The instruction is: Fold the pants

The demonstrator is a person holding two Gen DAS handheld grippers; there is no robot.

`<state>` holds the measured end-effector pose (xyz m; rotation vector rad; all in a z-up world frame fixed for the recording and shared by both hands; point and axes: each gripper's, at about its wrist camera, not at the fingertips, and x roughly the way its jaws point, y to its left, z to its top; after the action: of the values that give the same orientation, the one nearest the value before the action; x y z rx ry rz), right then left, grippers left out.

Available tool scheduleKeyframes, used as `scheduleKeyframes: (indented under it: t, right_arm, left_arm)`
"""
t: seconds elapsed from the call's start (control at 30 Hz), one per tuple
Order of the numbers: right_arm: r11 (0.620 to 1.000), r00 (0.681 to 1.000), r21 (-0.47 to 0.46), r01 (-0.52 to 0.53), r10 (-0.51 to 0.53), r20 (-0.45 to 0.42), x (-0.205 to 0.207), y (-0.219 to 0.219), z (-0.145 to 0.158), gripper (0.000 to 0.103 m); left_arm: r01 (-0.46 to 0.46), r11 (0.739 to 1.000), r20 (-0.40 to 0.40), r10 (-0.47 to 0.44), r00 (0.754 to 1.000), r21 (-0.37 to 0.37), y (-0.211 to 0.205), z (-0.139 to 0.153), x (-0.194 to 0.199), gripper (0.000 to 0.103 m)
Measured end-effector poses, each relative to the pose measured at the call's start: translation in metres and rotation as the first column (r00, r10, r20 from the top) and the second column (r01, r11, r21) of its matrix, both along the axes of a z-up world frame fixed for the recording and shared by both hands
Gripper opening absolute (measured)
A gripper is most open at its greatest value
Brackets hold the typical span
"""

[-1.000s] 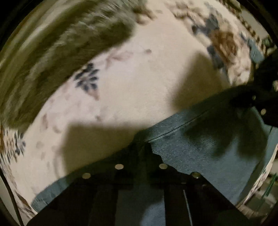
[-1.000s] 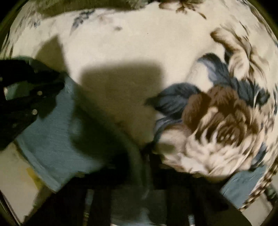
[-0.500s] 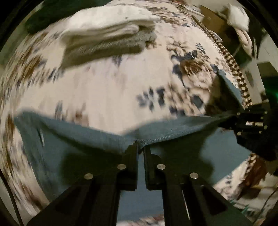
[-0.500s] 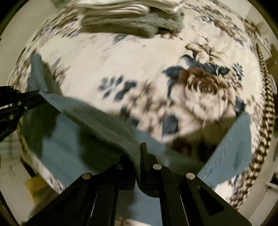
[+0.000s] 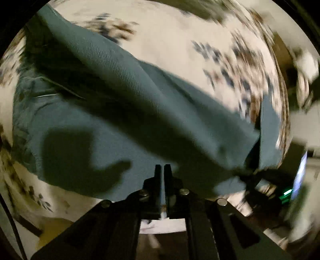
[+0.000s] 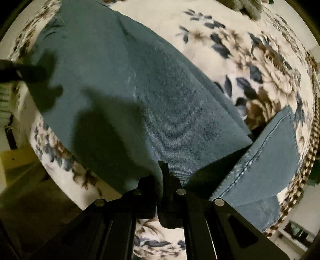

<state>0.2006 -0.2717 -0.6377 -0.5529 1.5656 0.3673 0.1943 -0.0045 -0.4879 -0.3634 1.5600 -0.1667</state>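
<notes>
The right gripper (image 6: 162, 166) is clamped on the blue denim pants (image 6: 140, 90): a pinch of cloth is drawn in between its two fingers at the lower middle of the right wrist view. From there, a doubled layer of denim is spread toward the upper left, and a seamed leg is laid out to the lower right. The left gripper (image 5: 162, 168) is seen with only a thin slit between its fingers; its jaws have just been opening a little. Whether denim is pinched between them cannot be told, as the picture is blurred. The pants are spread on a floral bedspread (image 6: 220, 30), edged at the right by a checked border (image 6: 312, 140). A grey folded cloth (image 6: 246, 6) is cut off at the top edge.

Half a second earlier, the hem was stretched between both grippers above bare bedspread; now the lifted layer is laid over denim.
</notes>
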Motion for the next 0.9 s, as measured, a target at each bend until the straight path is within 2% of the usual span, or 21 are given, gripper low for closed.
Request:
scheduleKeyframes:
  t: [0.03,0.07,0.1,0.13,0.23,0.3,0.37,0.43,0.47,0.5,0.57,0.63,0.67,0.77,0.9]
  right_arm:
    - [1.0,0.999,0.006,0.03,-0.03,-0.01,0.005,-0.002,-0.003,0.005]
    - [0.998,0.998,0.009,0.056,-0.056,-0.018,0.009,-0.004,-0.006,0.005]
    - [0.997,0.997,0.009,0.078,-0.078,-0.027,0.014,-0.006,-0.008,0.005]
    - [0.994,0.993,0.014,0.112,-0.112,-0.042,0.018,-0.008,-0.01,0.005]
    - [0.985,0.983,0.018,0.174,-0.173,-0.064,0.028,-0.011,-0.009,0.005]
    - [0.978,0.976,0.019,0.206,-0.204,-0.072,0.032,-0.012,-0.005,0.006]
    - [0.974,0.973,0.016,0.224,-0.222,-0.069,0.033,-0.013,-0.003,0.006]
    - [0.973,0.971,0.009,0.23,-0.229,-0.064,0.035,-0.012,-0.001,0.006]
    - [0.971,0.969,0.006,0.24,-0.239,-0.061,0.035,-0.013,-0.001,0.006]
    - [0.969,0.967,0.005,0.249,-0.248,-0.057,0.038,-0.011,-0.001,0.006]
    - [0.965,0.964,-0.001,0.261,-0.261,-0.042,0.037,-0.01,0.002,0.006]
    - [0.967,0.967,-0.002,0.256,-0.256,-0.009,0.032,-0.008,0.006,0.006]
    - [0.969,0.969,-0.008,0.246,-0.246,0.004,0.029,-0.008,0.009,0.006]
    - [0.976,0.976,-0.034,0.217,-0.216,0.022,0.018,-0.005,0.015,0.006]
    - [0.979,0.981,-0.078,0.189,-0.192,-0.02,0.0,-0.005,0.004,0.006]
  left_arm:
    - [-0.069,0.997,-0.003,0.069,0.998,-0.042,0.013,0.005,0.01,0.015]
    - [-0.119,0.991,-0.009,0.119,0.993,-0.062,0.023,0.007,0.015,0.029]
    - [-0.17,0.982,-0.014,0.169,0.986,-0.078,0.034,0.009,0.021,0.038]
    - [-0.233,0.967,-0.026,0.231,0.973,-0.107,0.046,0.01,0.029,0.041]
    - [-0.339,0.926,-0.052,0.335,0.941,-0.167,0.063,0.012,0.04,0.047]
    - [-0.365,0.917,-0.046,0.362,0.931,-0.161,0.067,0.008,0.051,0.049]
    - [-0.374,0.919,-0.05,0.37,0.928,-0.122,0.067,-0.005,0.066,0.049]
    - [-0.393,0.913,-0.071,0.387,0.919,-0.111,0.071,-0.023,0.078,0.047]
    - [-0.392,0.915,-0.059,0.388,0.92,-0.093,0.072,-0.029,0.083,0.02]
    - [-0.38,0.922,-0.046,0.377,0.925,-0.074,0.074,-0.032,0.085,0.003]
    - [-0.344,0.937,0.025,0.345,0.938,-0.059,0.078,-0.025,0.079,0.003]
    - [-0.314,0.948,0.099,0.318,0.943,-0.049,0.082,-0.007,0.054,0.003]
    - [-0.315,0.948,0.11,0.318,0.942,-0.041,0.084,-0.003,0.039,0.003]
    - [-0.355,0.934,0.045,0.357,0.933,-0.042,0.092,-0.017,-0.009,0.003]
    - [-0.411,0.911,-0.067,0.408,0.911,-0.044,0.101,-0.063,-0.053,0.004]
